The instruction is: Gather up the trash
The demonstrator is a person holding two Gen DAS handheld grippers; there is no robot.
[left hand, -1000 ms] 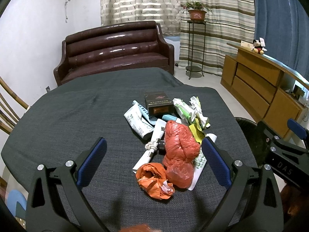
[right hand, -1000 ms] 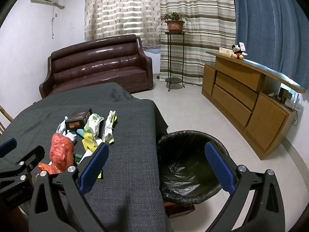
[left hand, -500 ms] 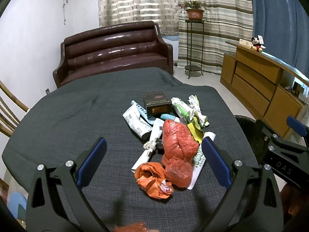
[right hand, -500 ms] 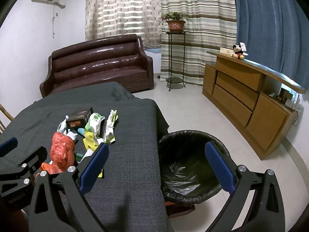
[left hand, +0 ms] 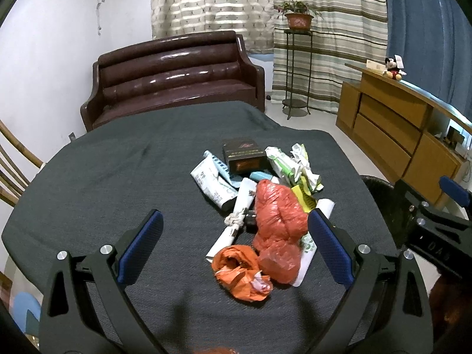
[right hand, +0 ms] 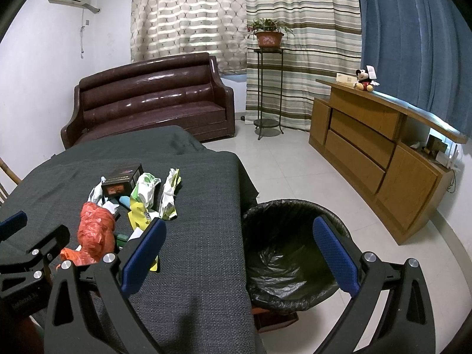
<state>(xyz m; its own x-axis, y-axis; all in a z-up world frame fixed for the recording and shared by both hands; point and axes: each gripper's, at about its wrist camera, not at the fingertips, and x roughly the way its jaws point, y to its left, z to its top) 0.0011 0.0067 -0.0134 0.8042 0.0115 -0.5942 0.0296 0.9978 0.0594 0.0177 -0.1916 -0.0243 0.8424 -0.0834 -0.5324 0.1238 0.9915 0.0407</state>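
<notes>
Left wrist: left gripper (left hand: pixel 234 243) fingers spread wide, empty; trash pile (left hand: pixel 259 206) seen on desk (left hand: pixel 118 177) between and beyond them.
Right wrist: right gripper (right hand: pixel 240 252) fingers apart, empty; bin (right hand: pixel 292 250) framed between, pile left.

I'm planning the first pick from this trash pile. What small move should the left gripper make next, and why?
Probably ease the left gripper forward and down onto the crumpled orange bag. It is the nearest piece of the pile, lies loose on the dark cloth, and already sits between the open jaws. The right gripper is open too, over the table edge beside the lined bin.
</notes>
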